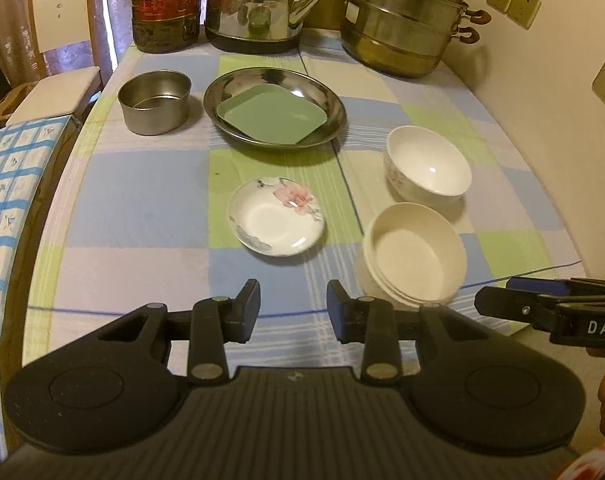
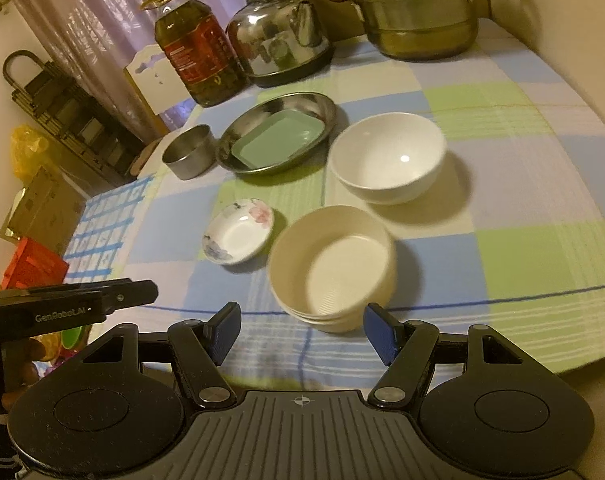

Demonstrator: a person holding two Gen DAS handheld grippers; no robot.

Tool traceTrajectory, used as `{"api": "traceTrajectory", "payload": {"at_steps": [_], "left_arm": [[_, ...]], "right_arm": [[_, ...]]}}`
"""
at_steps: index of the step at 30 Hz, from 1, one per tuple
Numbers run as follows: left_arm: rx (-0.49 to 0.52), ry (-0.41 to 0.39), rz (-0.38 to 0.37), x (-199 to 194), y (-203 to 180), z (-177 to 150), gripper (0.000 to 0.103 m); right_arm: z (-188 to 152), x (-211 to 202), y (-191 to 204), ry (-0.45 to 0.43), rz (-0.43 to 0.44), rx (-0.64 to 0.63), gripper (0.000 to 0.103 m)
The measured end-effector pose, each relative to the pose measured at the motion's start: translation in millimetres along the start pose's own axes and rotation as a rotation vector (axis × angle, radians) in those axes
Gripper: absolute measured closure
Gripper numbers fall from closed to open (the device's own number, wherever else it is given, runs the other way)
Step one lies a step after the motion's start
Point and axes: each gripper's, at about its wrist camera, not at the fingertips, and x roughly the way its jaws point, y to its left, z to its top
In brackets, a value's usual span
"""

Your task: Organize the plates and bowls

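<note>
Table under a checked cloth of blue, green and lilac squares, fills the middle of both views. Cream wall on the right, wall sockets upper right. Lilac curtain upper left, daylight through it. White chair upper left in the left view, backrest against the curtain. Dark folded rack leaning on the wall, left side of the right view; yellow bag and orange crate below it. Warm dim light overall.
</note>
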Motion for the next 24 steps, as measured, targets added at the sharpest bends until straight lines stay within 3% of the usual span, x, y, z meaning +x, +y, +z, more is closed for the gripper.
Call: {"api": "traceTrajectory", "payload": {"at_steps": [14,24], "left_arm": [[0.072,0.055,-0.036,38.9,51.4,37.3,0.071],[0.167,0.093,-0.094,78.7,71.6,60.9,0.071]], "right_arm": [[21.9,50.7,43.5,-0.030,-0.011,0.057,0.036],[39.5,96.1,60.7,-0.026,-0.064,0.121,0.049]]}}
